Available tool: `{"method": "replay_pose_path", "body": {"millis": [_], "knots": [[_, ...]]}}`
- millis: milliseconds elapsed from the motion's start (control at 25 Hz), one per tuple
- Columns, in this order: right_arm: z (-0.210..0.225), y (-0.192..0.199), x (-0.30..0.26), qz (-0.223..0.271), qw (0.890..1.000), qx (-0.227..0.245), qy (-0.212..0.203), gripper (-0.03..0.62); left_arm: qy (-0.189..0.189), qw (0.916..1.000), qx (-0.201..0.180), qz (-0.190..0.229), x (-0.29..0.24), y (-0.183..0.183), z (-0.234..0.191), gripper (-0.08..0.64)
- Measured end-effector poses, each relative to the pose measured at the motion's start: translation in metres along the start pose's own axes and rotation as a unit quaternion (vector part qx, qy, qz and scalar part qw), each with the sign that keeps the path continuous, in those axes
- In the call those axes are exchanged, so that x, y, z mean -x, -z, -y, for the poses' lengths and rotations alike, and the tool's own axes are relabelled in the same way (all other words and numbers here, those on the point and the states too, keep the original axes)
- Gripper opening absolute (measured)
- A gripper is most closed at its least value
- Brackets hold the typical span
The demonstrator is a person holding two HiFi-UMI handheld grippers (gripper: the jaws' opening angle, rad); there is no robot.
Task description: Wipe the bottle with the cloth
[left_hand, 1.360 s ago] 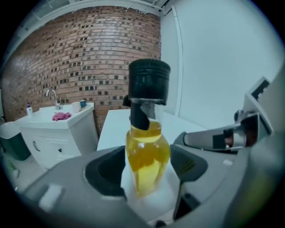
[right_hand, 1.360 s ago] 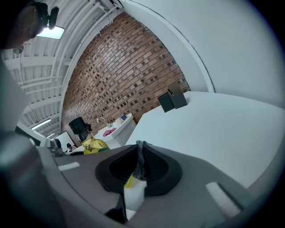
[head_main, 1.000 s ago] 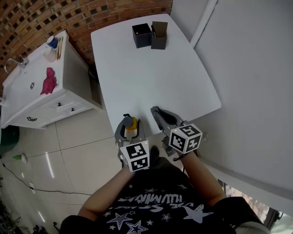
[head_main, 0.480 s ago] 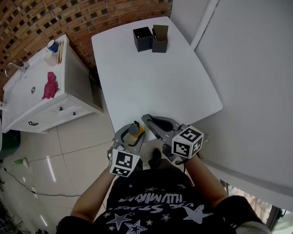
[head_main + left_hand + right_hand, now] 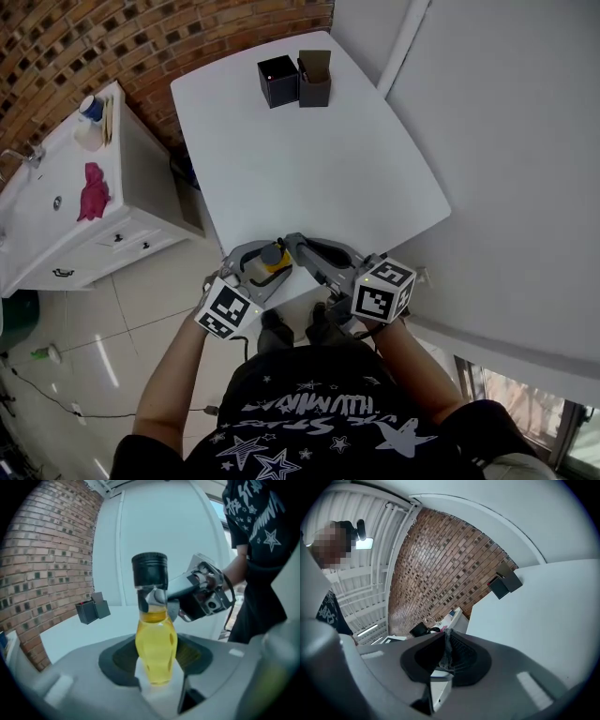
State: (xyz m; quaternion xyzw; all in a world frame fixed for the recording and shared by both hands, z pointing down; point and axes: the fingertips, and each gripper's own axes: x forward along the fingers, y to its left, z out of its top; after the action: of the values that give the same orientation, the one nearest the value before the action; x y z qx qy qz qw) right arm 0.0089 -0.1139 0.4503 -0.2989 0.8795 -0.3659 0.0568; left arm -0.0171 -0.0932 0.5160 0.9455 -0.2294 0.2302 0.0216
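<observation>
Far left, the pink cloth [image 5: 94, 178] lies on the cabinet [image 5: 56, 225], well apart from the action. The left gripper [image 5: 275, 258] clamps the yellow bottle [image 5: 155, 644], upright over the table's [image 5: 319, 159] near edge. The right gripper [image 5: 296, 244], jaws pinched together, has its tip right at the bottle's neck. Two black boxes [image 5: 277, 82] sit at the far edge.

A white worktop [image 5: 309, 159] carries a black box [image 5: 277, 82] and an open dark box [image 5: 314, 79] side by side at 12 o'clock. At 10 o'clock, a pink rag [image 5: 92, 178] lies on a white vanity cabinet [image 5: 103, 246].
</observation>
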Motion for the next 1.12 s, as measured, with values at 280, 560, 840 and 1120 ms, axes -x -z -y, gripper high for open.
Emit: {"method": "replay_pose_path", "body": {"millis": [280, 560, 840, 1120], "knots": [[0.000, -0.003, -0.001, 0.012, 1.000, -0.002, 0.012, 0.035, -0.029, 0.9992, 0.003, 0.026, 0.002, -0.003, -0.003, 0.222], [0.001, -0.002, -0.003, 0.001, 1.000, -0.003, 0.008, 0.035, -0.060, 0.9971, 0.022, 0.041, 0.019, -0.006, -0.004, 0.229], [0.010, 0.009, -0.008, -0.023, 1.000, -0.016, -0.006, 0.035, -0.094, 0.9931, 0.057, 0.040, 0.032, 0.002, -0.002, 0.227], [0.035, 0.036, -0.011, -0.060, 0.998, -0.037, 0.004, 0.035, -0.121, 0.9890, 0.075, 0.040, 0.030, 0.004, -0.008, 0.227]]}}
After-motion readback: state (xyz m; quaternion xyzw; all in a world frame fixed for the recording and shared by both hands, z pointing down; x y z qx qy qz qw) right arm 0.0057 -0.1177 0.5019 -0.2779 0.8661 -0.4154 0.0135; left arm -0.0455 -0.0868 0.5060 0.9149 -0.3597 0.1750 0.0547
